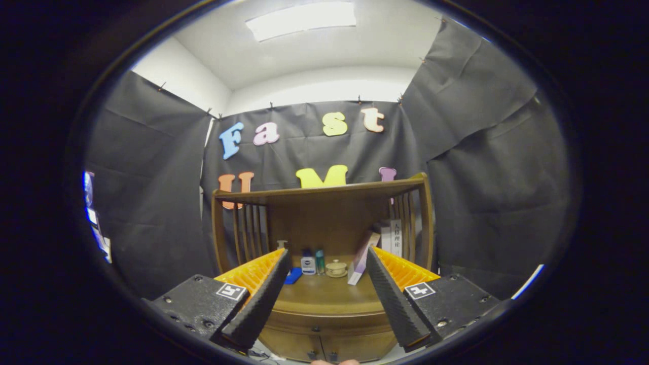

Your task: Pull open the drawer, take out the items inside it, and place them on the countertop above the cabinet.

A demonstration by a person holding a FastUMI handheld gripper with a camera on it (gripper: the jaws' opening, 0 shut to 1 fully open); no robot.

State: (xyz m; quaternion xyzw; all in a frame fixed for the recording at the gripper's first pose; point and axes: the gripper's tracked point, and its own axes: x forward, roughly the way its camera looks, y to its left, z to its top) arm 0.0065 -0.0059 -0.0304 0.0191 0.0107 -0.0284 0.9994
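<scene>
A wooden cabinet [324,324] stands ahead of me against the black cloth wall. Its countertop [324,294] lies beyond my fingers, under a slatted shelf frame with a top board [324,192]. Below the countertop's curved front edge the cabinet front [304,344] shows closed, with small knobs [321,355] low down. My gripper [324,258] is open, the two fingers spread wide with nothing between them, held a little in front of and above the countertop edge. I cannot see inside any drawer.
At the back of the countertop stand small bottles [313,262], a small lidded jar [336,268], a blue flat object [293,276], and leaning books [377,248] on the right. Slatted sides [248,228] close in the shelf space.
</scene>
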